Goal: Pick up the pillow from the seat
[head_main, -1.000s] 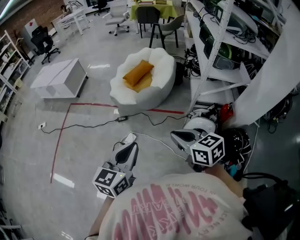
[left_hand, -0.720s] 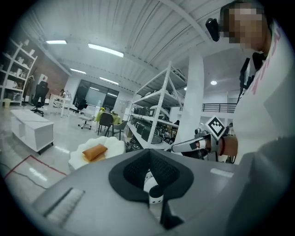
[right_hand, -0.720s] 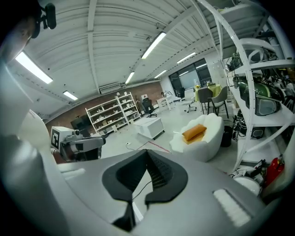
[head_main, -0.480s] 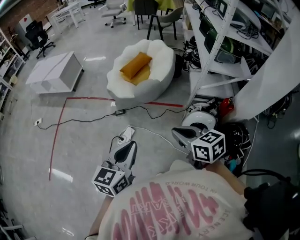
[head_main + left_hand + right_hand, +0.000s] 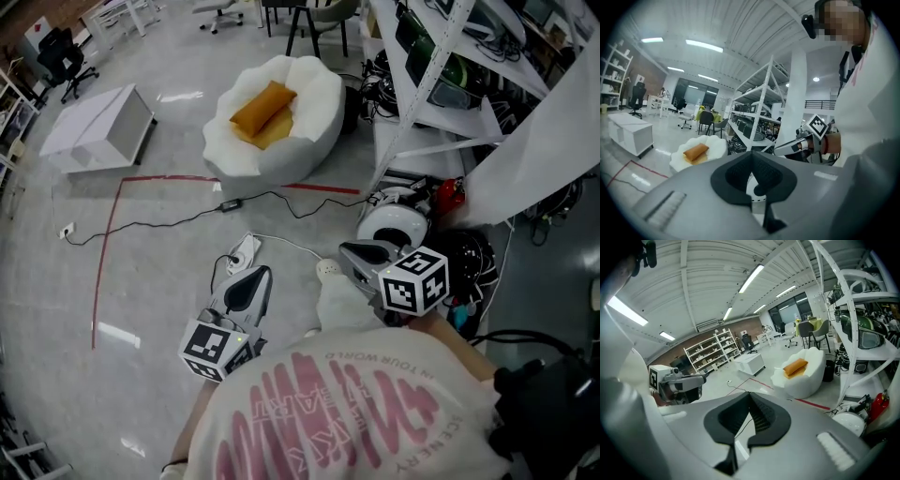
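An orange pillow (image 5: 262, 106) lies in a white shell-shaped seat (image 5: 309, 131) on the floor, far ahead of me. My left gripper (image 5: 261, 274) is held low near my body, well short of the seat, and its jaws are shut on nothing. My right gripper (image 5: 349, 251) is level with it to the right, also shut and empty. In the left gripper view the left gripper (image 5: 751, 153) points at the pillow (image 5: 696, 152), and the seat (image 5: 712, 143) lies in the distance. The right gripper (image 5: 749, 394) looks toward the pillow (image 5: 795, 366) in the seat (image 5: 806, 380).
A metal shelving rack (image 5: 441, 75) full of gear runs along the right, with a white round device (image 5: 394, 225) and a red canister (image 5: 451, 197) at its foot. A black cable (image 5: 169, 225), a power strip (image 5: 244, 253) and a red tape line (image 5: 106, 253) cross the floor. A white low cabinet (image 5: 94, 131) stands left.
The seat and pillow have drifted up and left in the head view. The person's white-clad leg has come into view between the grippers. Both grippers stay shut and low.
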Tool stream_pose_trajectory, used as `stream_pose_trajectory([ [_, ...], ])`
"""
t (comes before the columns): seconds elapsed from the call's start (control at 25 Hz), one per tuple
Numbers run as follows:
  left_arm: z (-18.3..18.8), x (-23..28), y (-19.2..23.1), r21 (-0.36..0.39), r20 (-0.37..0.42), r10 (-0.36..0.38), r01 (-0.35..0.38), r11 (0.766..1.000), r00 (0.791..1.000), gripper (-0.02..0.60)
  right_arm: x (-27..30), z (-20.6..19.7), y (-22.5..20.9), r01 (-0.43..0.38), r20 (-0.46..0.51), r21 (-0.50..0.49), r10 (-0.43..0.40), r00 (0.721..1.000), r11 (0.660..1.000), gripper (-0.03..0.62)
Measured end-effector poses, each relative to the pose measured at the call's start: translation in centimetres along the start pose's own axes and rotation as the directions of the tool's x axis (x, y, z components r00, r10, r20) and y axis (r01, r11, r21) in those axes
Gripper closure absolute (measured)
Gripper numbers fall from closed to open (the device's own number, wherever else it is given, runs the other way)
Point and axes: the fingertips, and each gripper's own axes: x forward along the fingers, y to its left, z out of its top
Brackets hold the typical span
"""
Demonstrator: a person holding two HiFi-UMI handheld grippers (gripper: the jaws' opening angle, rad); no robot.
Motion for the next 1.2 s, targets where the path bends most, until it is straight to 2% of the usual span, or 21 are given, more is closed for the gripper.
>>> stream_pose_trajectory([
  [0.12,0.6,0.2,0.6,0.005,0.009,0.032,-0.032,0.999,0.999,0.566,0.8,0.8,-0.6,-0.014,0.006,-0.005,0.014,1.000,1.000,0.588],
  [0.48,0.9,2.1,3.9,-0.093,0.039,0.109,-0.105,0.990,0.993,0.566,3.2,3.0,-3.1,-0.057,-0.027,-0.021,0.057,0.998,0.998,0.588],
  [0.76,2.4,4.7,6.7,-0.167,0.043,0.179,-0.169,0.971,0.983,0.566,5.6,7.1,-5.9,-0.102,-0.045,-0.057,0.100,0.994,0.993,0.588],
  [1.2,5.4,10.8,10.4,-0.160,0.077,0.234,-0.220,0.962,0.969,0.566,9.1,12.9,-11.8,-0.139,-0.061,-0.101,0.133,0.989,0.985,0.588],
])
